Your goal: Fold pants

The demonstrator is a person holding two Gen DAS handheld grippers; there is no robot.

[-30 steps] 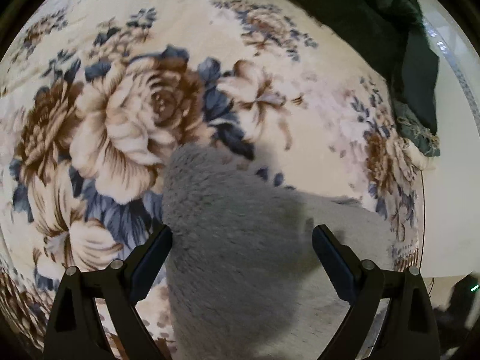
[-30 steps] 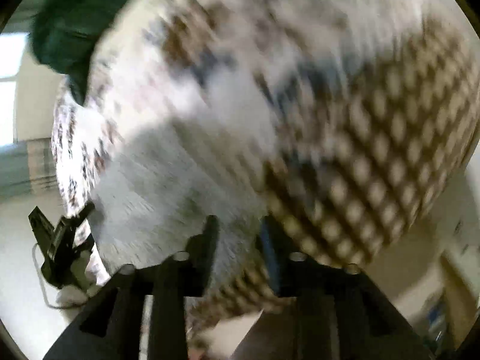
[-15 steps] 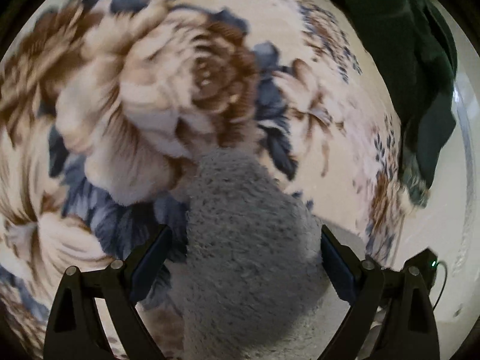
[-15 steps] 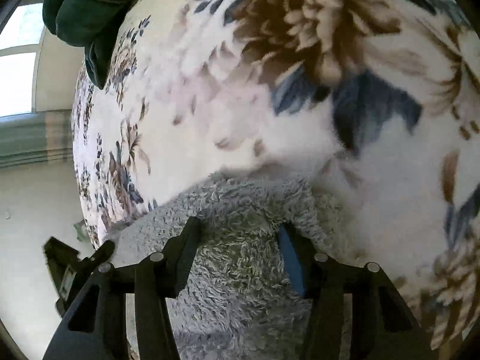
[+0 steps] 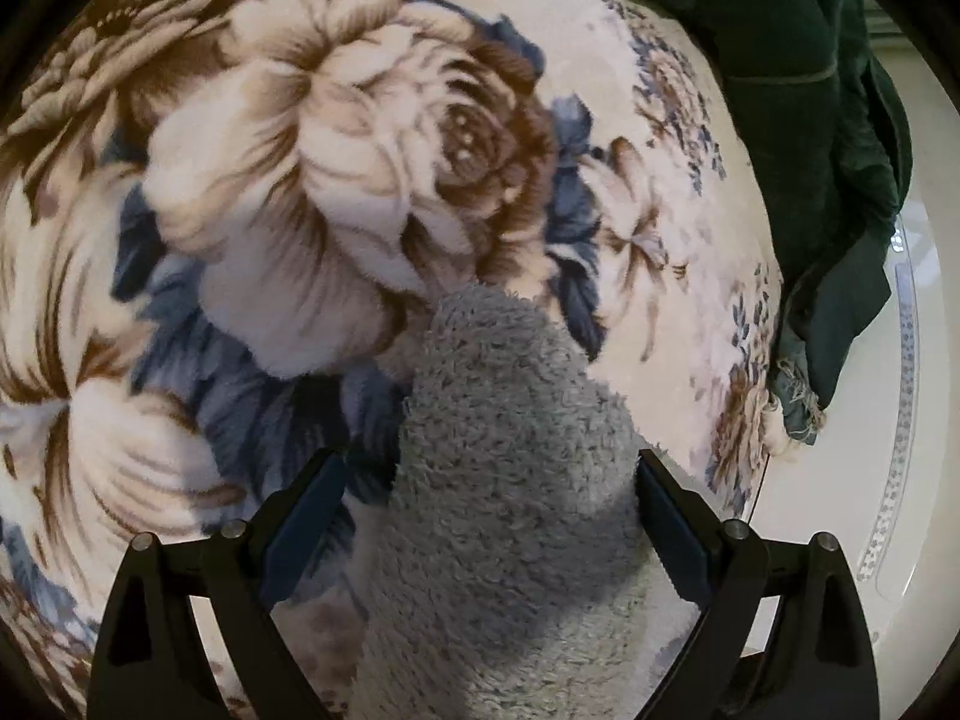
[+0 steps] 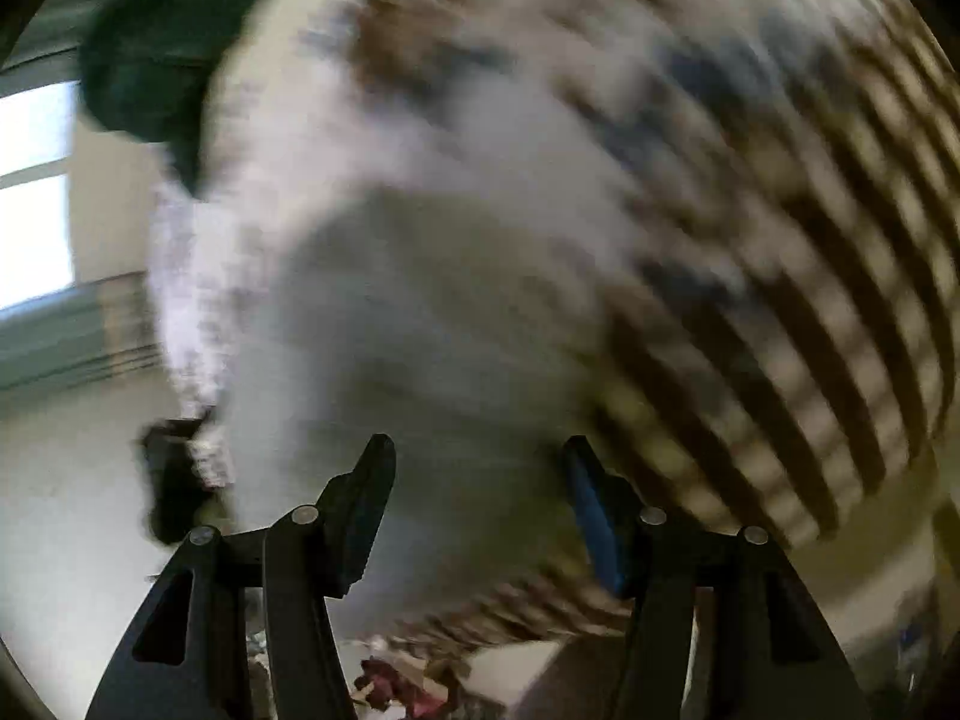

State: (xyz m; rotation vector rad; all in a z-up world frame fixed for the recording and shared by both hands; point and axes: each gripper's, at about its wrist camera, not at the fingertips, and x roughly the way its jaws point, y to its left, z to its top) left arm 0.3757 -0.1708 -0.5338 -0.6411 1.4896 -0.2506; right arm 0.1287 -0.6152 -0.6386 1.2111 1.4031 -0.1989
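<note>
Grey fleece pants (image 5: 510,480) lie on a floral blanket (image 5: 300,180), with one rounded end pointing away from me. My left gripper (image 5: 489,498) is open just above the pants, one finger at each side of them. In the right wrist view, heavily blurred by motion, the pants (image 6: 420,330) show as a pale grey mass. My right gripper (image 6: 480,492) is open and empty above them. The left gripper shows there as a dark shape (image 6: 171,480) at the left.
A dark green cloth (image 5: 810,120) lies bunched at the far right edge of the blanket, also seen in the right wrist view (image 6: 156,60). Pale floor (image 5: 870,480) runs along the right. A checked part of the blanket (image 6: 810,300) is at the right.
My right gripper opened, let go of the pants and is moving fast. My left gripper stayed open over the pants' end and shifted slightly.
</note>
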